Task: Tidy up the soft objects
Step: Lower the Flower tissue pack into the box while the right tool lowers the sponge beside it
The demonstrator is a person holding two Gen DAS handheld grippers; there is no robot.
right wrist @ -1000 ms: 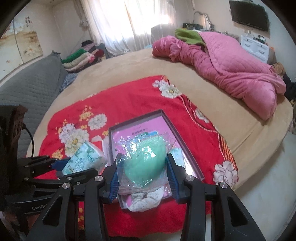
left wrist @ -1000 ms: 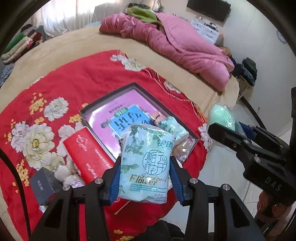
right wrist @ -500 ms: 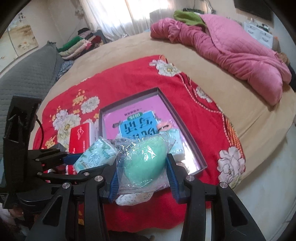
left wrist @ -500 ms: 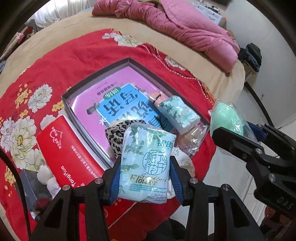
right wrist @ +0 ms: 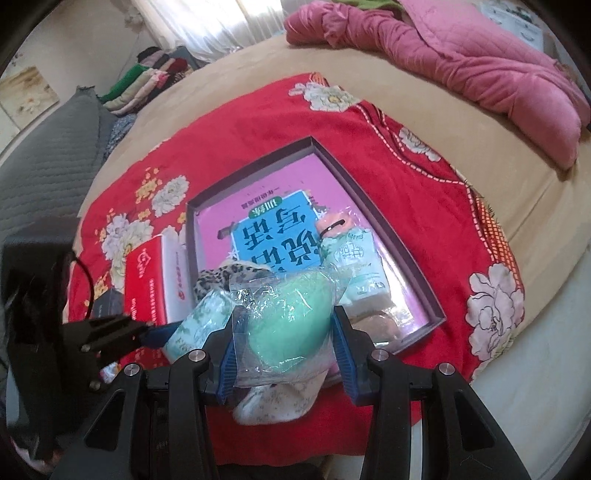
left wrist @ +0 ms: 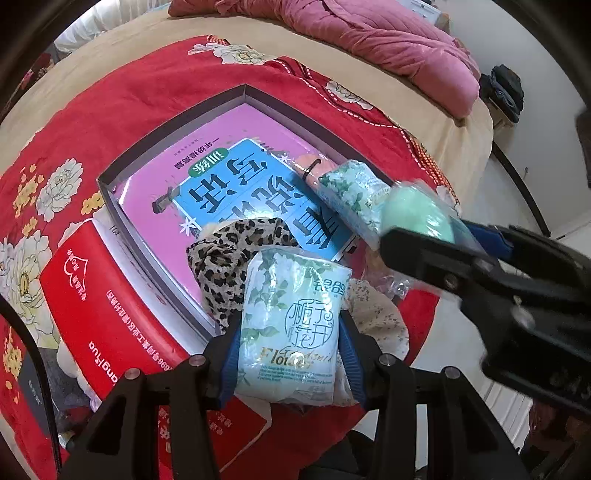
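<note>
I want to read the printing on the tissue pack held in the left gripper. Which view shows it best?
The left wrist view: the tissue pack faces the camera, label showing. In the right wrist view only its end shows, behind the bagged green sponge.

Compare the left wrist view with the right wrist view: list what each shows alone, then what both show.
Left wrist only: the printed face of the pale green floral tissue pack clamped in the left tool, and dark bags past the bed. Right wrist only: the folded clothes stack, the grey quilted cushion and the curtained window. Both: the grey shallow box, the red carton, the bagged mint-green sponge in the right tool.
</note>
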